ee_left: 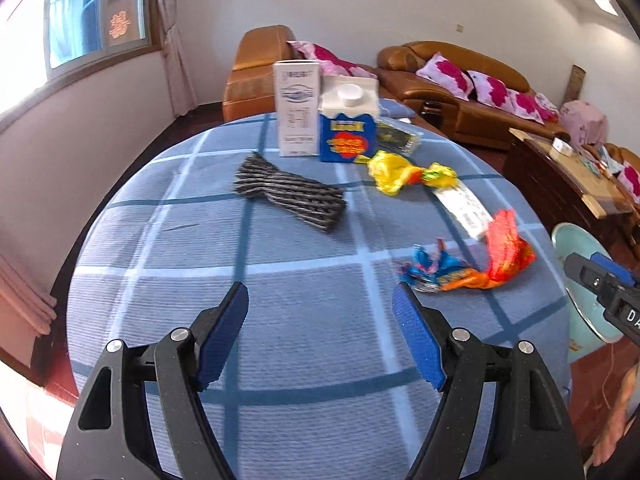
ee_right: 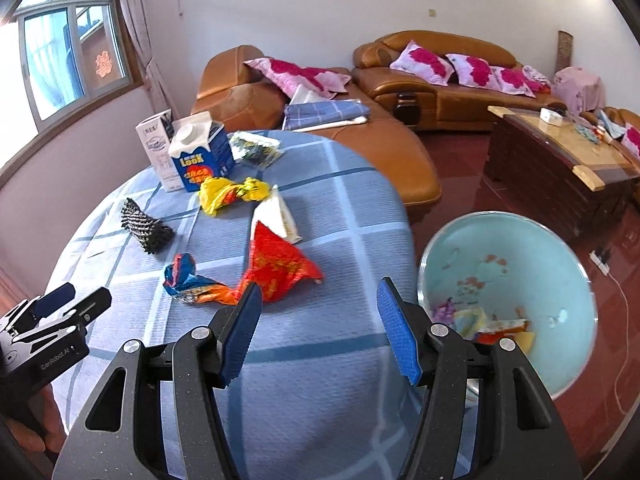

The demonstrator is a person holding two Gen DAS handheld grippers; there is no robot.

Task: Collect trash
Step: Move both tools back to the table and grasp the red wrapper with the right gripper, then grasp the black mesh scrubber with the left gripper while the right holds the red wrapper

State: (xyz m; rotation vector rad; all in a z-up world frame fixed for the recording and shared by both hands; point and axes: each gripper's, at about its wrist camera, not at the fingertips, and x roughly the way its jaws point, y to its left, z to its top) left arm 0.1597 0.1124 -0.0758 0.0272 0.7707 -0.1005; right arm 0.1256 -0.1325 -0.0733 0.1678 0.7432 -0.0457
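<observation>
Trash lies on a round table with a blue checked cloth (ee_left: 280, 320). A red and orange wrapper (ee_left: 506, 248) joined to a blue crumpled wrapper (ee_left: 430, 268) lies just ahead and right of my open, empty left gripper (ee_left: 320, 300). In the right wrist view the red wrapper (ee_right: 276, 264) and blue wrapper (ee_right: 184, 276) lie just ahead and left of my open, empty right gripper (ee_right: 318, 292). A yellow wrapper (ee_right: 230, 194), a white packet (ee_right: 276, 214) and a black striped wrapper (ee_right: 146, 230) lie farther back. A light blue basin (ee_right: 516, 272) with some trash stands right of the table.
A white carton (ee_left: 296, 108), a blue carton with a white cap (ee_left: 348, 120) and a clear packet (ee_left: 400, 136) stand at the table's far edge. Brown leather sofas (ee_right: 440, 80) with pink pillows are behind. A wooden coffee table (ee_right: 560, 152) stands at right.
</observation>
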